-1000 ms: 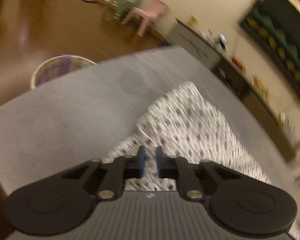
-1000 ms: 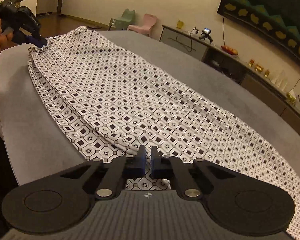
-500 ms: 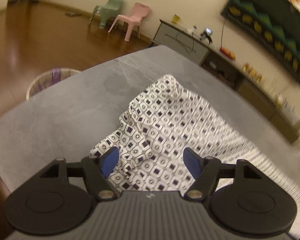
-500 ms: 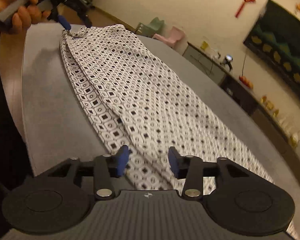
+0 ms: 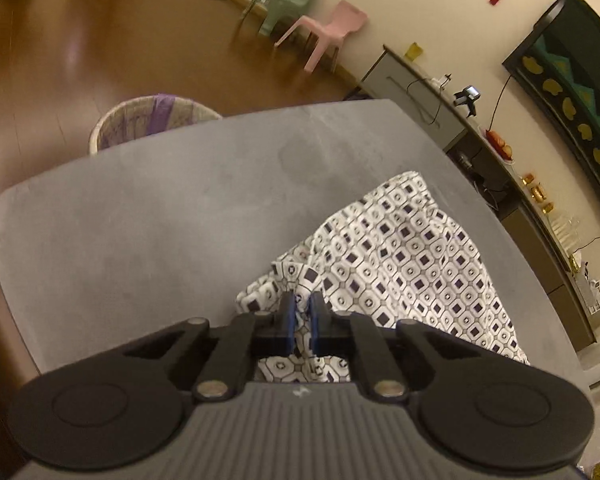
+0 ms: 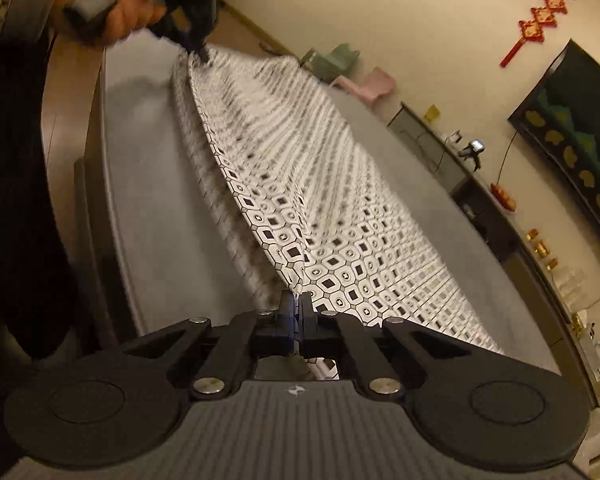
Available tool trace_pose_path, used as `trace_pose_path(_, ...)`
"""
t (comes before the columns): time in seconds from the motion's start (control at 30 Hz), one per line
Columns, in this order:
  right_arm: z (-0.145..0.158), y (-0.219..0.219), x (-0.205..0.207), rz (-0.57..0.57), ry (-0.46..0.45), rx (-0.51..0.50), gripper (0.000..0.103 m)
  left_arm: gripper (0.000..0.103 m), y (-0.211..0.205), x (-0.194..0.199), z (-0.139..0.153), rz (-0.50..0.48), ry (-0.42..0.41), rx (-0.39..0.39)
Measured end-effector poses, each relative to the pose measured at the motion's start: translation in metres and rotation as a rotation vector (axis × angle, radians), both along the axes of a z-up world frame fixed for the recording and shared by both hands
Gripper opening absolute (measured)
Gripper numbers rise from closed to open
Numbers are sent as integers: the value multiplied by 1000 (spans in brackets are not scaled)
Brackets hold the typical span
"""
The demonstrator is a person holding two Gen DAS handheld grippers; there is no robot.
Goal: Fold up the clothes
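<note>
A white garment with a black geometric print (image 6: 320, 208) lies stretched along the grey table (image 6: 160, 220). My right gripper (image 6: 296, 304) is shut on its near edge, and the fabric rises in a ridge toward the pads. At the far end a hand (image 6: 112, 4) holds my left gripper (image 6: 198, 46) down on the other corner. In the left wrist view the left gripper (image 5: 302, 306) has its jaws closing on a bunched fold of the garment (image 5: 400, 260), with cloth pinched between the blue pads.
A woven basket (image 5: 148, 120) stands on the wooden floor beyond the table's far edge. A pink chair (image 5: 328, 32) and a green chair (image 5: 292, 0) stand by the wall. A low cabinet (image 5: 420, 100) runs along the right. The person's dark clothing (image 6: 12, 200) fills the left.
Both grippers opened half a second ago and have closed again on the garment. The right gripper has rolled and shifted, and the cloth now lifts in a ridge between the two grips.
</note>
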State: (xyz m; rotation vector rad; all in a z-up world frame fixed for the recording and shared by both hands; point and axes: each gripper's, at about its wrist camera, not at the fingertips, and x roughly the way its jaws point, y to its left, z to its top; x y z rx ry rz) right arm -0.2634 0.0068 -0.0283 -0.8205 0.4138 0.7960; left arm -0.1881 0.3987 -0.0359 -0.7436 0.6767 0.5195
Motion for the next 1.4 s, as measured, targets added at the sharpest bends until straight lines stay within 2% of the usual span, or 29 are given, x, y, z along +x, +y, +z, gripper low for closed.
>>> trace_pose_path(0.03,-2,-2,2,-6,17,10,1,13,0,-3,1,21,5,12)
trace_pose_path(0.1,10,-15,7,-4,110,88,3,20,2,-10,6,76,8,39)
trace_pose_path(0.13,15,-22,10,-4,156,127,8,24,3,-15,10,106,4,52)
trace_pose_path(0.17,21,-29,13,-8,201,167,20,25,0,-18,16,114,-19,88)
trace_pose_path(0.23,40,-61,22,-83,261,262,35,29,-10,-24,33,116,-74,171)
trace_pose_path(0.27,46,-82,30,-148,277,311,39,30,-15,-27,41,117,-102,213)
trace_pose_path(0.3,48,-105,42,-234,289,345,39,31,-24,-25,47,68,-132,250)
trace_pose_path(0.33,46,-126,56,-332,296,357,39,33,-36,-16,48,-37,-144,243)
trace_pose_path(0.37,41,-148,70,-434,294,353,39,33,-47,-5,47,-153,-151,223)
trace_pose_path(0.43,32,-182,95,-581,281,331,39,32,-71,18,36,-337,-109,154)
trace_pose_path(0.5,24,-206,111,-663,283,305,39,33,-91,36,26,-415,-22,174)
trace_pose_path(0.57,16,-220,116,-692,305,275,39,32,-98,47,18,-427,60,226)
trace_pose_path(0.63,19,-239,113,-716,351,254,39,28,-94,52,11,-395,126,245)
trace_pose_path(0.7,24,-257,110,-752,383,208,39,23,-89,54,11,-361,157,281)
trace_pose_path(0.77,25,-280,103,-798,392,175,39,23,-84,55,12,-329,186,319)
trace_pose_path(0.87,30,-300,101,-849,435,141,41,23,-82,63,19,-311,186,326)
trace_pose_path(0.93,39,-301,104,-831,408,166,43,26,-89,72,31,-346,162,363)
trace_pose_path(0.97,45,-302,107,-829,377,191,49,27,-96,81,36,-385,158,393)
trace_pose_path(1.07,53,-308,145,-863,289,266,60,30,-119,111,42,-505,178,471)
trace_pose_path(1.13,49,-314,176,-884,257,306,61,30,-130,133,34,-549,215,505)
trace_pose_path(1.27,28,-332,227,-941,217,364,60,32,-127,161,15,-541,275,522)
trace_pose_path(1.33,14,-352,243,-1013,260,434,58,31,-115,167,8,-504,296,530)
trace_pose_path(1.4,4,-376,248,-1093,262,488,59,31,-100,176,7,-437,309,512)
